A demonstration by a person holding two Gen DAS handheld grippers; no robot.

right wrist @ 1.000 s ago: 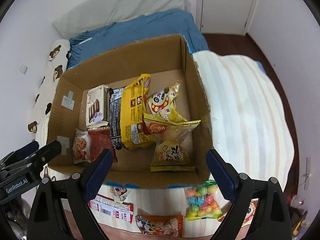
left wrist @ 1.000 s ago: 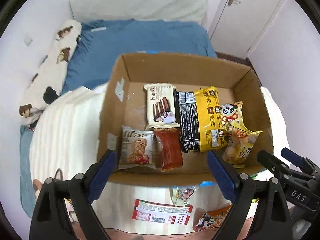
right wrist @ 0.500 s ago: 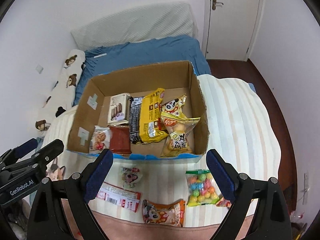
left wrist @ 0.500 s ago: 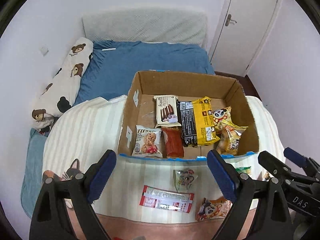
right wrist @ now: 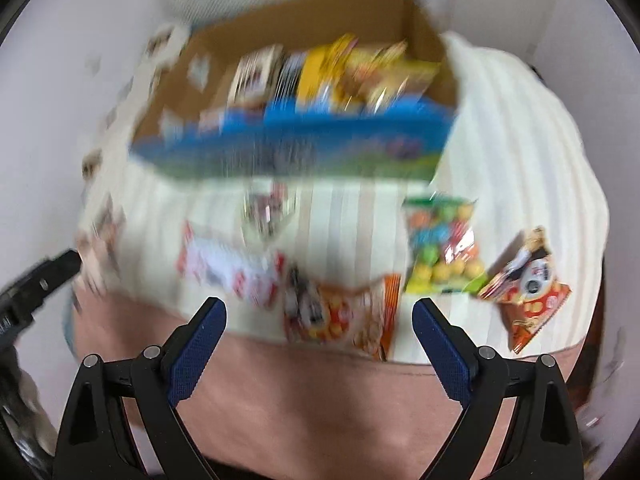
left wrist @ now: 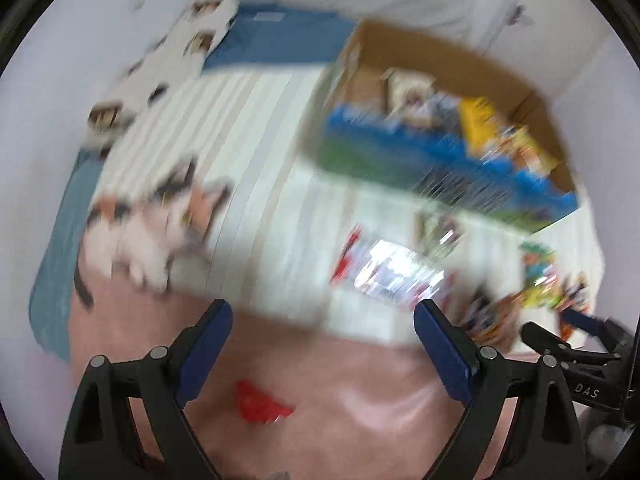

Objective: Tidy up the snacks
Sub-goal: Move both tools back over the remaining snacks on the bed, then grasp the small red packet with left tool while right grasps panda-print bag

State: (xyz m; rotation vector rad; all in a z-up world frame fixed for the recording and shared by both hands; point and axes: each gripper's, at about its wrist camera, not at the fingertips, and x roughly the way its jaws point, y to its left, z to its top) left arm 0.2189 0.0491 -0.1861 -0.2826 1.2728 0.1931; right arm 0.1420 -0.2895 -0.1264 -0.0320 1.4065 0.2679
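Right wrist view: right tool (right wrist: 320,316) spread wide, empty; orange snack bag (right wrist: 344,320) lies just above, between its tips.

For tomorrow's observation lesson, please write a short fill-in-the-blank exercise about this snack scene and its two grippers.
1. Several snacks already lie inside the cardboard ____.
2. The bag of coloured candy balls lies ____ the cardboard box.
3. The right gripper holds ____.
4. The left gripper has its jaws ____.

Answers: box; outside; nothing; open
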